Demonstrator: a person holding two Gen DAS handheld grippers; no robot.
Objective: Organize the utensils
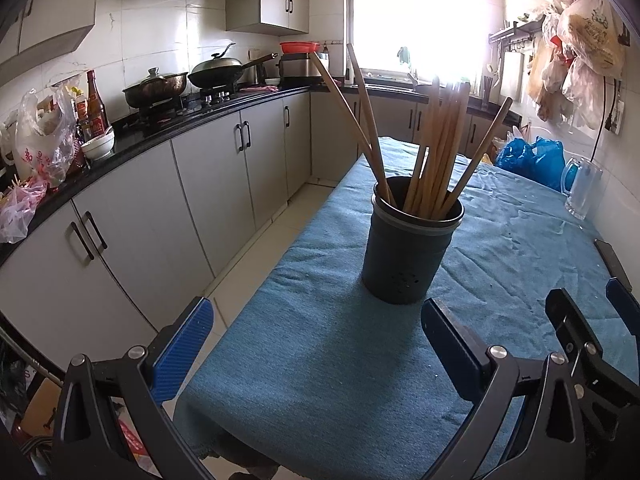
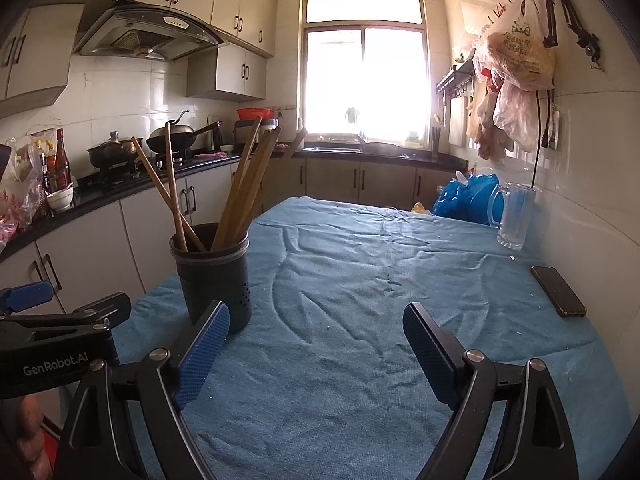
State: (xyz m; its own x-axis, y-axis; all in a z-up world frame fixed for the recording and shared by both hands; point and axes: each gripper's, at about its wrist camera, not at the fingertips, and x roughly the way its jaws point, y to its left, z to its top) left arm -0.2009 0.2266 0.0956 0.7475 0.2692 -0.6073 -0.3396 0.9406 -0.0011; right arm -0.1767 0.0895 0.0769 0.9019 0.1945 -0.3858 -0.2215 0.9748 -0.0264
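blue cloth [image 2: 360, 272] over kitchen table, dark holder [image 1: 412, 240] of chopsticks [image 1: 440, 148]

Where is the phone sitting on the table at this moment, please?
In the right wrist view the phone lies flat on the blue tablecloth at the table's right edge by the tiled wall, nearer the camera than the glass mug.

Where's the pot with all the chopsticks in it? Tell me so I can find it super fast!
Look at the big table under the blue cloth. Near its left edge, on the side of the kitchen cabinets, stands a dark round holder with small holes low on its side. It is the only thing there with wooden chopsticks poking out of its top; the glass mug and the phone sit far across by the wall.
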